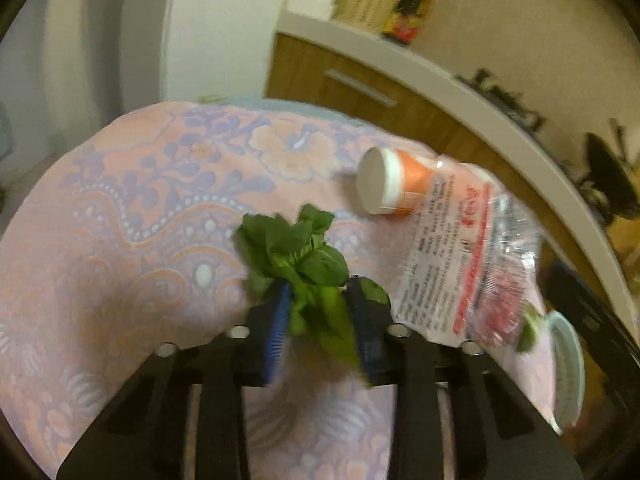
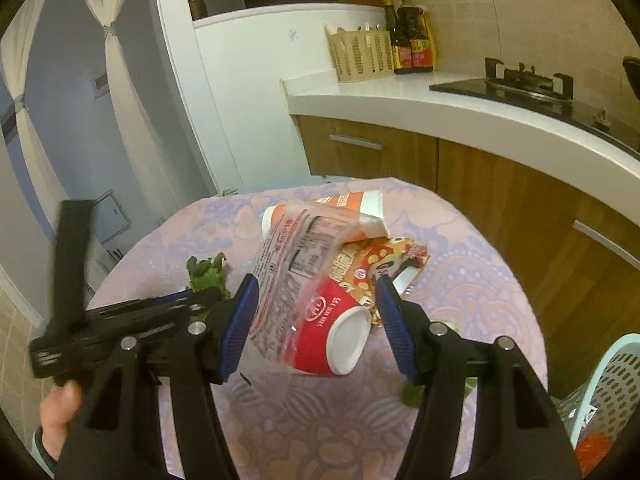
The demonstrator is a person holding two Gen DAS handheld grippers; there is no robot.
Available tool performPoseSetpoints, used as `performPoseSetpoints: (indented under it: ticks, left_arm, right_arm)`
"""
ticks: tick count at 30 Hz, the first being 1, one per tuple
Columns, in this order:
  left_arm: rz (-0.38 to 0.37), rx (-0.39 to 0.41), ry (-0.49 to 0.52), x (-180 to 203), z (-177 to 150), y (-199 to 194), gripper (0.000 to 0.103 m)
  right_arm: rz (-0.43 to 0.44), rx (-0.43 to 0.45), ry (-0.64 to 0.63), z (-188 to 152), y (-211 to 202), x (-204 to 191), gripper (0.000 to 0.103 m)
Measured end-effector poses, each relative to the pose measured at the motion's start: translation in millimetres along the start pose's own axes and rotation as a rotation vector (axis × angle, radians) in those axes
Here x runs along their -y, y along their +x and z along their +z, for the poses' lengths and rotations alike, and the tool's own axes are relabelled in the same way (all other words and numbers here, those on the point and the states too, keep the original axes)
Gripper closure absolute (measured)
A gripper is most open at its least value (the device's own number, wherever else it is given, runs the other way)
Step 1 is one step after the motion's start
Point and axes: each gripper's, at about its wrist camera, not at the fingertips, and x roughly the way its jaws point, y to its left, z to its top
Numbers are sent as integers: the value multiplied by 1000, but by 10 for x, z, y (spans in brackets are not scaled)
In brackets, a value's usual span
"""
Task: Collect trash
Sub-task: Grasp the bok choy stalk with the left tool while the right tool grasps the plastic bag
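Left wrist view: the left gripper [image 1: 320, 320] has its fingers clenched on a bunch of green leaves [image 1: 298, 258], held above the bench [image 1: 120, 200] with its floral cloth. To the right lie an orange paper cup [image 1: 394, 184] on its side and a clear printed plastic bag [image 1: 468, 264]; the rim of a pale basket [image 1: 568, 372] shows at the near right edge. The leaves hang loose past the fingers, so I judge some could slip out on the way to the basket.

Right wrist view: the right gripper [image 2: 316, 320] has its fingers released, spread wide around the plastic bag [image 2: 288, 280] and a red paper cup [image 2: 340, 332]. A snack wrapper [image 2: 384, 260] lies just behind, and the orange cup [image 2: 344, 212] farther off. The basket [image 2: 608, 384] stands near right. Closing now might catch both bag and cup, and the round cup could squirt away or roll off the bench [image 2: 460, 280].
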Motion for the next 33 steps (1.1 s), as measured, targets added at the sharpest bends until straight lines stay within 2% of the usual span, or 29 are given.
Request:
performPoseSetpoints:
  ticks: [2, 5, 14, 15, 16, 17, 20, 22, 24, 25, 27, 29, 30, 33]
  left_arm:
    - [-14, 7, 19, -62, -33, -74, 89]
    - [-55, 8, 16, -166, -59, -105, 92]
    - [-125, 10, -36, -385, -102, -83, 92]
    - [-133, 9, -46, -409, -103, -91, 90]
    - [-137, 7, -50, -432, -101, -90, 80]
    - [-140, 4, -53, -452, -95, -85, 66]
    - [-155, 8, -85, -518, -96, -99, 43]
    - [-165, 22, -92, -534, -83, -115, 36]
    - [-177, -2, -77, -483, -76, -60, 36]
    - [-165, -20, -56, -436, -78, -19, 37]
    - [-112, -24, 19, -282, -88, 7, 47]
    - [-54, -22, 57, -208, -114, 26, 73]
    - [-34, -16, 67, -189, -126, 25, 78]
    - [-46, 26, 23, -273, -129, -52, 82]
  right_arm:
    - [5, -21, 13, 13, 79, 10, 46]
    - [8, -49, 32, 58, 194, 8, 46]
    - [20, -84, 8, 105, 357, -134, 46]
    - [17, -75, 0, 92, 329, -150, 46]
    - [18, -67, -5, 79, 293, -155, 46]
    - [20, -55, -9, 63, 230, -160, 46]
    - [9, -30, -16, 1, 65, -175, 46]
    - [5, -18, -15, -76, -51, -183, 46]
    - [8, -22, -8, -138, -84, -203, 46]
    - [14, -30, -4, -170, -81, -220, 46]
    - [1, -49, -1, -212, -55, -242, 46]
    - [-43, -80, 12, -282, -36, -262, 46]
    - [-39, -88, 25, -325, -37, -256, 46]
    - [27, -135, 72, -448, -13, -225, 46]
